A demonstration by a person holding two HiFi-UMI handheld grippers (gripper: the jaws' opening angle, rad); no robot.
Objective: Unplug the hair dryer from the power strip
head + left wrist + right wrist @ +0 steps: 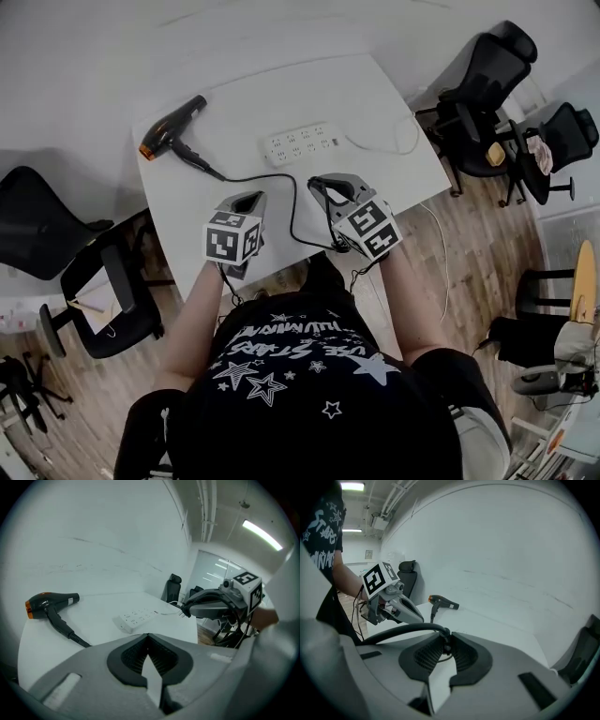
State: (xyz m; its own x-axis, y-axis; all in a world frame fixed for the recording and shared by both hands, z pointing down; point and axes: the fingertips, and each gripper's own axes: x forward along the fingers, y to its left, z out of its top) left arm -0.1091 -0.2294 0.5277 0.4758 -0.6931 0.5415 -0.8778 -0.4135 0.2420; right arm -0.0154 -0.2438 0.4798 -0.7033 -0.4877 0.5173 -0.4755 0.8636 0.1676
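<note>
Looking from the left, you have a black office chair (42, 230) standing on the wood floor (112, 394) just beside the white worktop (375, 98). The hair dryer (173, 127) lies on its side at the far left corner of that worktop; it is black, with its orange end toward the left edge. Its black cable (292, 211) leaves the handle, runs right across the top and then bends back toward you.

Your left tool (147, 635) hangs over the near edge of the worktop, angled downward. Its jaws are together at the tips and nothing is gripped in them.

Further right, toward the back of the worktop, sits the white power strip (305, 142). It lies flat with its rows of sockets facing up, and its own white lead (389, 145) curls off its right end. It is well apart from both tools.

Your right tool (447, 641) is clamped on the plug (444, 631) at the end of the hair dryer's cable, which arcs in from the left and stops between the pads. So the plug is out of the strip and in your grip, near the front edge of the worktop.

Past the right side of the worktop stand more black office chairs (487, 89).
</note>
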